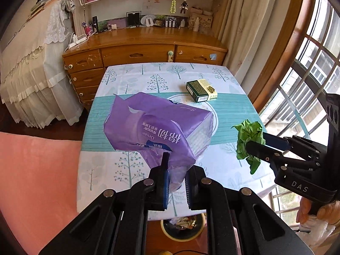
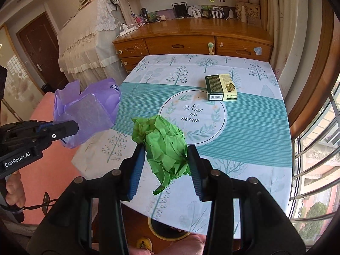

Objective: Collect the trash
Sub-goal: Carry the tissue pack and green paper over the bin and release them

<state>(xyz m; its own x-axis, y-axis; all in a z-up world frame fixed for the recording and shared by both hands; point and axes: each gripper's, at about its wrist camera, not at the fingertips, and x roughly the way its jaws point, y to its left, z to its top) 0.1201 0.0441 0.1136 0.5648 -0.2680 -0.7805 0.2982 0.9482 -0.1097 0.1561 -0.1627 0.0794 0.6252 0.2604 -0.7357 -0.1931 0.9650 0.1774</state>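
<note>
My left gripper [image 1: 177, 180] is shut on a purple plastic tissue wrapper [image 1: 161, 127] and holds it above the table; the wrapper also shows in the right wrist view [image 2: 89, 110]. My right gripper [image 2: 166, 165] is shut on a crumpled green paper ball [image 2: 165, 146], held above the table's near part; the ball also shows in the left wrist view [image 1: 249, 140]. A green and cream box [image 2: 221, 87] lies on the table at the far right, also in the left wrist view [image 1: 201, 90]. A trash bin [image 1: 182, 226] with wrappers inside stands on the floor under the table's near edge.
The table [image 2: 255, 127] has a tree-print cloth with a teal band. A wooden dresser [image 2: 191, 40] stands behind it. A window with bars [image 2: 314, 159] is at the right. A pink surface [image 1: 36, 180] lies left of the table.
</note>
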